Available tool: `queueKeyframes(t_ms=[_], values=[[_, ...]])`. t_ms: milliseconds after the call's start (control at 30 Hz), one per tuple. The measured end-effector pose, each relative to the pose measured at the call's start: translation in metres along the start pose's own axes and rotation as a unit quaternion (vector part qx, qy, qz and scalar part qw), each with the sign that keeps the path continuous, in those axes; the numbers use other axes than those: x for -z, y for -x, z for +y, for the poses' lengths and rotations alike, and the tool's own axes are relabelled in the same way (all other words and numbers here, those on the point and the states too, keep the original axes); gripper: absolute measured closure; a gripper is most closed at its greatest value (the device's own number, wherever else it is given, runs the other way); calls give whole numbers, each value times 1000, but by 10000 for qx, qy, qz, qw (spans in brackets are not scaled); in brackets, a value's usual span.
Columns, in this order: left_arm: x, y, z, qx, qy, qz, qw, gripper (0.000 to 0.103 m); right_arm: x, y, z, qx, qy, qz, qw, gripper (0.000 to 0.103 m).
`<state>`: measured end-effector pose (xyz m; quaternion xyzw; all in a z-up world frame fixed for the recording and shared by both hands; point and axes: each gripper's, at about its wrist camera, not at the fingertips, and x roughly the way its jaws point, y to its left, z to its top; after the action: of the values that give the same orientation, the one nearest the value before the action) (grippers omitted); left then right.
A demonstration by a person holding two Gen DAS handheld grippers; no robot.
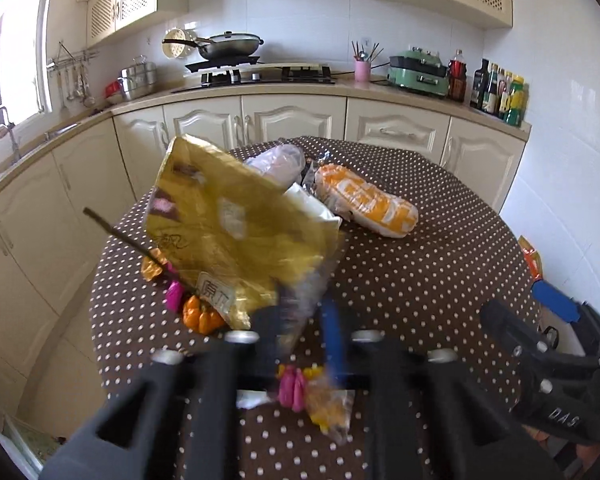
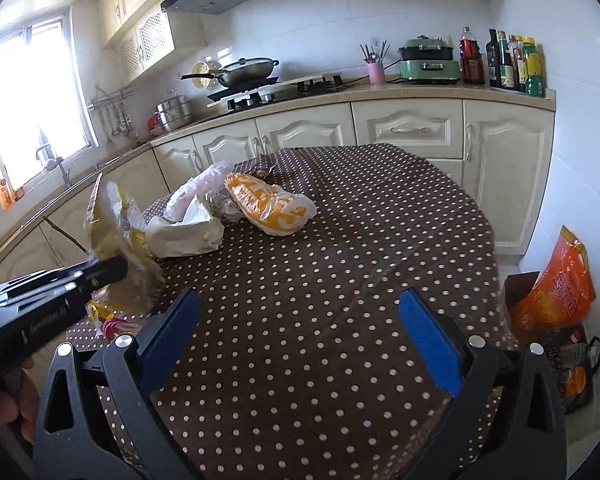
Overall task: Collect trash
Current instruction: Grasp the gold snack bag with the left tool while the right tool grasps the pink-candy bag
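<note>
Presently the left gripper (image 1: 300, 320) is clenched on the lower corner of a gold snack bag (image 1: 228, 224), held clear above the polka-dot desk (image 1: 420, 280); motion blur obscures the exact pinch. The right gripper (image 2: 300, 336) stands released, fingers wide apart and empty, over bare cloth. Remaining trash: an orange-and-white plastic bag (image 2: 272, 208) and white crumpled wrapping (image 2: 188, 232) toward 11 o'clock in the right view, and small pink and yellow wrappers (image 1: 300, 392) beneath the left fingers. Judgement: keep the pinch firm, since a corner hold may slip. An orange bag (image 2: 556, 292) on the floor at 3 o'clock may be the receptacle; unconfirmed. The right gripper should next take the orange-and-white bag.
</note>
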<state>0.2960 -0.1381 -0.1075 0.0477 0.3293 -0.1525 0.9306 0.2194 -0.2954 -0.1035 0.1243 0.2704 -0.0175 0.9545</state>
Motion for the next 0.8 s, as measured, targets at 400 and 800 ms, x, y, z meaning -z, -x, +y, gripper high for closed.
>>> queueKeyframes(t_ms=[400, 800], values=[[-18, 88, 17, 447, 323, -1776, 9826, 98, -1, -6, 32, -552, 149, 161, 9982, 7], [40, 153, 74, -560, 780, -1817, 9787, 98, 24, -33, 115, -1062, 1127, 952, 9833, 9]])
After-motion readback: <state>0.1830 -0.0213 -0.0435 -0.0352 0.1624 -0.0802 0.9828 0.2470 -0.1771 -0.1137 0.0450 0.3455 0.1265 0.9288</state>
